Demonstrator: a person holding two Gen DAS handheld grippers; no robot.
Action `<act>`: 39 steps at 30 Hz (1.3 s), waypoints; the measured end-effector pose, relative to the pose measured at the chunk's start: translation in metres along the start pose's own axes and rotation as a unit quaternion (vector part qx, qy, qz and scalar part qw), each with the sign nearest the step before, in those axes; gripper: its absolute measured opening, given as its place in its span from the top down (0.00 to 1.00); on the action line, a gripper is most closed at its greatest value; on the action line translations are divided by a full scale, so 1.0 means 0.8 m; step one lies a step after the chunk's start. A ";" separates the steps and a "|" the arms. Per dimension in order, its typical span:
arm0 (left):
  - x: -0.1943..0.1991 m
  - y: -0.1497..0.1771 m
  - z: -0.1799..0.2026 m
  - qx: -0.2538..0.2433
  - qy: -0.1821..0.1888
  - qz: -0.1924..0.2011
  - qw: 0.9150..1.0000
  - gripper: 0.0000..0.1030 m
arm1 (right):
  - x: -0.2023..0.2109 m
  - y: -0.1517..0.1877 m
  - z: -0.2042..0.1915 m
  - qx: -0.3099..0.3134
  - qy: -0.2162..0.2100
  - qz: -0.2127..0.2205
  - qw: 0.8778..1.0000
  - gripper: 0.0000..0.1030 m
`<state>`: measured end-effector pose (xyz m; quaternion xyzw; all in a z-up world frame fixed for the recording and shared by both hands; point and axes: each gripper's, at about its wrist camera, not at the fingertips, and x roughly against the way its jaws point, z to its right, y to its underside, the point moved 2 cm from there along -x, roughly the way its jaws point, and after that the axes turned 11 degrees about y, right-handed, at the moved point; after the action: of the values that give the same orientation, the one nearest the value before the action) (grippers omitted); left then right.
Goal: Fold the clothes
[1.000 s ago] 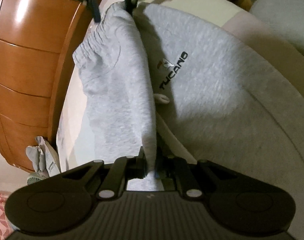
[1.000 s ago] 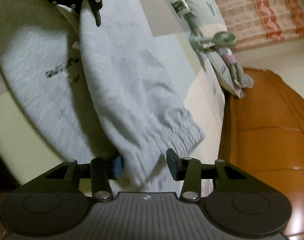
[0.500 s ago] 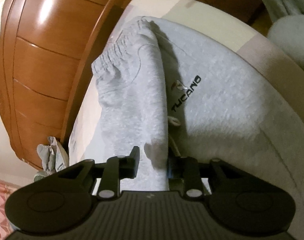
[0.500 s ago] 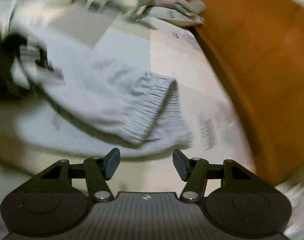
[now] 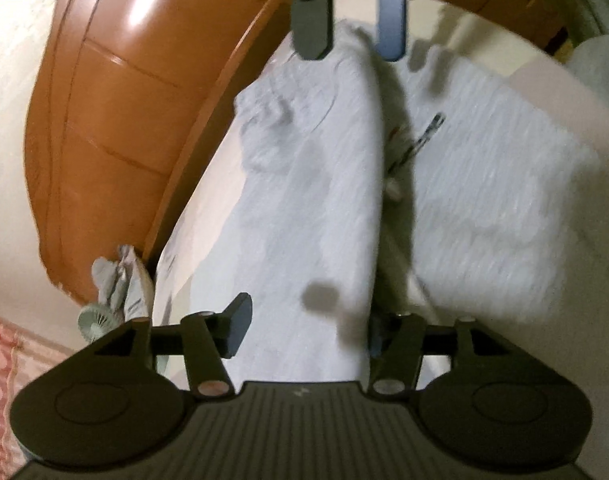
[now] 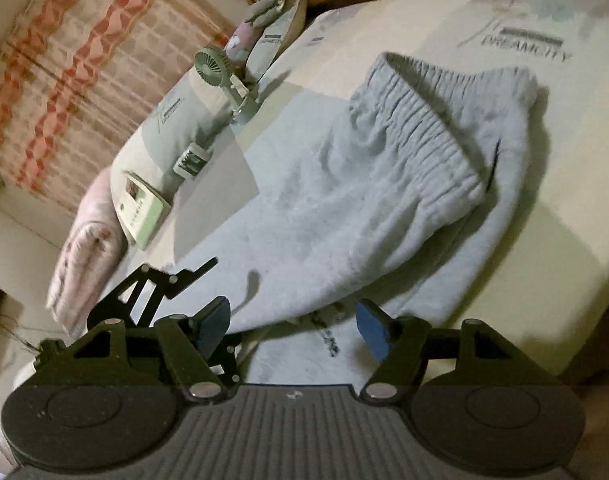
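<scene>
- Between the spread fingers of the left gripper [image 5: 306,330] lies the folded leg of the grey sweatpants [image 5: 316,208]; the jaws stand wide apart and grip nothing, with the cloth's folded edge close beside the right-hand finger.
- At the far end of the same garment the right gripper [image 5: 350,42] hangs above the elastic waistband [image 6: 420,136], jaws likewise parted and empty, one blue pad showing.
- Seen from the right wrist, the right gripper [image 6: 292,328] is open over the near edge of the sweatpants [image 6: 344,216].
- One pair of sweatpants is in view, laid on the mattress [image 6: 576,160], the top layer doubled over the lower one; its long axis runs from one gripper to the other, waistband towards the wooden headboard [image 5: 116,120].
- Printed black lettering [image 5: 426,136] shows on the lower layer, blurred.
- Beside the mattress edge sit one small handheld fan [image 6: 216,68], one box [image 6: 142,208] and one folded pink cloth [image 6: 86,248].
</scene>
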<state>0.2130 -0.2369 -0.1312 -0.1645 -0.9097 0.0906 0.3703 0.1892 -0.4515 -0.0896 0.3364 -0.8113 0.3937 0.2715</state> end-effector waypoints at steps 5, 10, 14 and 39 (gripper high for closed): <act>0.003 0.029 -0.012 -0.002 -0.010 -0.023 1.000 0.41 | -0.023 0.000 0.010 -0.061 -0.020 -0.002 0.998 0.26; 0.004 0.057 -0.023 -0.014 -0.019 -0.051 0.998 0.41 | -0.034 -0.011 0.025 -0.099 -0.020 0.021 0.995 0.26; 0.002 0.079 -0.026 -0.028 -0.026 -0.072 0.997 0.37 | -0.048 -0.013 0.040 -0.138 -0.031 0.046 0.989 0.25; -0.013 0.113 -0.013 -0.028 -0.057 -0.116 0.991 0.86 | -0.063 0.008 0.074 -0.202 -0.053 0.144 0.967 0.65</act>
<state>0.2483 -0.1562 -0.1570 -0.0625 -0.9444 0.0306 0.3213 0.2054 -0.4804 -0.1603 0.1742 -0.9271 0.2384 0.2309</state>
